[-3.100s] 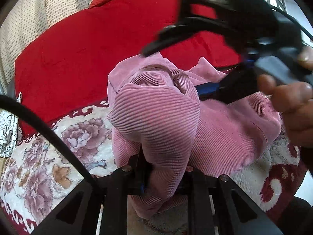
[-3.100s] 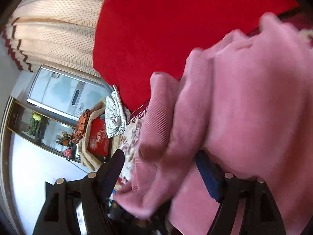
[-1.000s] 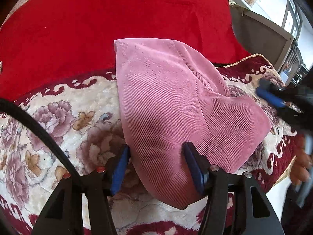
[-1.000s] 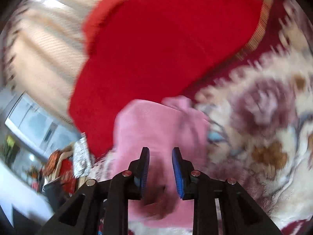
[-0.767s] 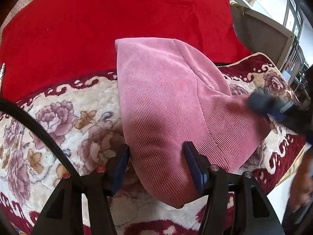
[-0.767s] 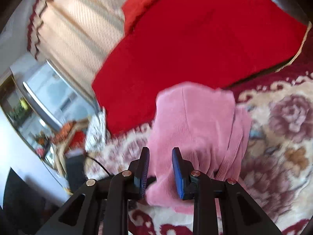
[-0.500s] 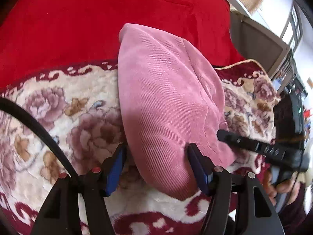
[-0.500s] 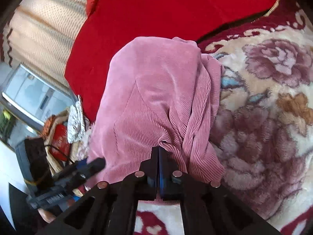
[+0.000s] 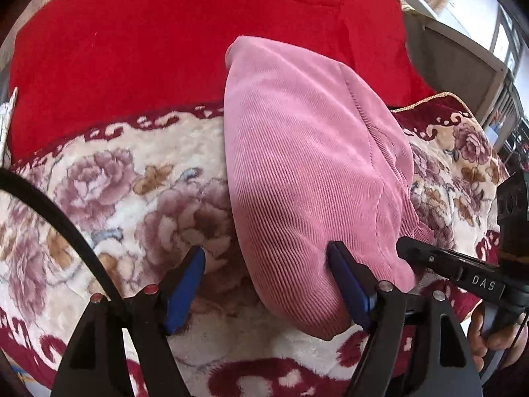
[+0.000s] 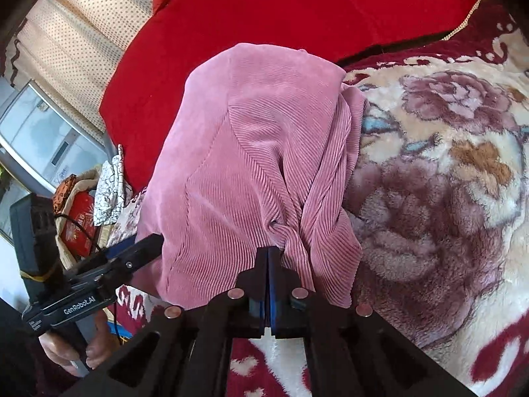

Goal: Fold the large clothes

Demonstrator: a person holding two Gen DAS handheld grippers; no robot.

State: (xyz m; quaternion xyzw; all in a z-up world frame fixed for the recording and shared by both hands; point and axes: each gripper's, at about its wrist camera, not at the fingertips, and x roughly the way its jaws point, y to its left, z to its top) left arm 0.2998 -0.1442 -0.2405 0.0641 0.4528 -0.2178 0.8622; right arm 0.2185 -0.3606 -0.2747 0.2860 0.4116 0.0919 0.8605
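Home bedroom – floral plush blanket (image 9: 139,178), red pillow (image 10: 297,10), dotted curtain (image 10: 76,43).

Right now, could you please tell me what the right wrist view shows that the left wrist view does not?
Only the right wrist view shows the right gripper shut on a bunched fold of the pink garment, plus the dotted curtain. Only the left wrist view shows the left gripper open, straddling the garment's near end. Both show the garment on the floral blanket before the red cushion.
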